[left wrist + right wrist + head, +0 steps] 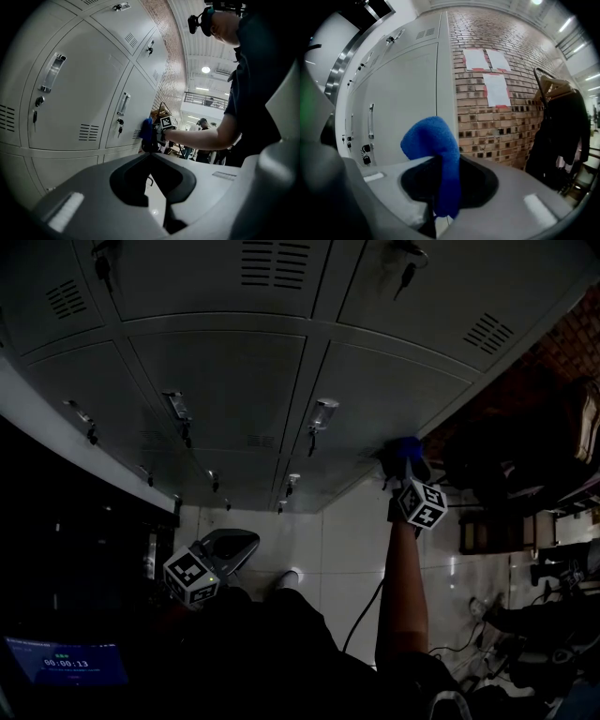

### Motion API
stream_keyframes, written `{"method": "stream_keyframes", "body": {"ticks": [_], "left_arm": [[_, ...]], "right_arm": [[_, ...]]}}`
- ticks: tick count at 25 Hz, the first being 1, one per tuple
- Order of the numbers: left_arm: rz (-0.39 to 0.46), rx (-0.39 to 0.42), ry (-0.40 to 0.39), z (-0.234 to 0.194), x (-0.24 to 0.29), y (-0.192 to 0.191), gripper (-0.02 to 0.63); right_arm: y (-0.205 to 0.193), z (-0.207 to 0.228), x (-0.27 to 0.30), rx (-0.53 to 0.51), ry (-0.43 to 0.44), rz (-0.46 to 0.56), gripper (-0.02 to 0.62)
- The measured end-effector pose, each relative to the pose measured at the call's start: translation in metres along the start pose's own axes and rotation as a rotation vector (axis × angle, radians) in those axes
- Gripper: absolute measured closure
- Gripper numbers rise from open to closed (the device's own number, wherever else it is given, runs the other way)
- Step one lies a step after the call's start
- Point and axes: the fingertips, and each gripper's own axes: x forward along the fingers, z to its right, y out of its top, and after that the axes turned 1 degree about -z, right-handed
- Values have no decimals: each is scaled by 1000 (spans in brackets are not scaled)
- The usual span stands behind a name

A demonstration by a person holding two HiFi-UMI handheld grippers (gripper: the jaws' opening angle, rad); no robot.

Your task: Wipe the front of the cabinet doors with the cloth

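Note:
Grey metal cabinet doors with handles and vent slots fill the head view. My right gripper is shut on a blue cloth and holds it at the right-hand edge of the lower right door. In the right gripper view the cloth folds over the right gripper, beside the door. From the left gripper view the cloth lies against the door, right of its handle. My left gripper is low, away from the doors, shut with nothing in it, shown in the head view as the left gripper.
A brick wall with taped paper sheets adjoins the cabinet's right side, with a dark coat on a rack. Keys hang from locks. A timer screen sits low left. A cable crosses the tiled floor.

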Motion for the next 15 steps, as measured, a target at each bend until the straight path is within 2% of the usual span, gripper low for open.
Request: {"method": "stream_keyframes", "body": {"ticks": [8,15], "left_arm": [[-5,-5,12,3,-9,-5,606],[3,-2,6,0,-20,-5,606]], "right_arm": [[-1,-12,-10,39,5,30,517],[-5,-89,-30,59,124,55,517]]}}
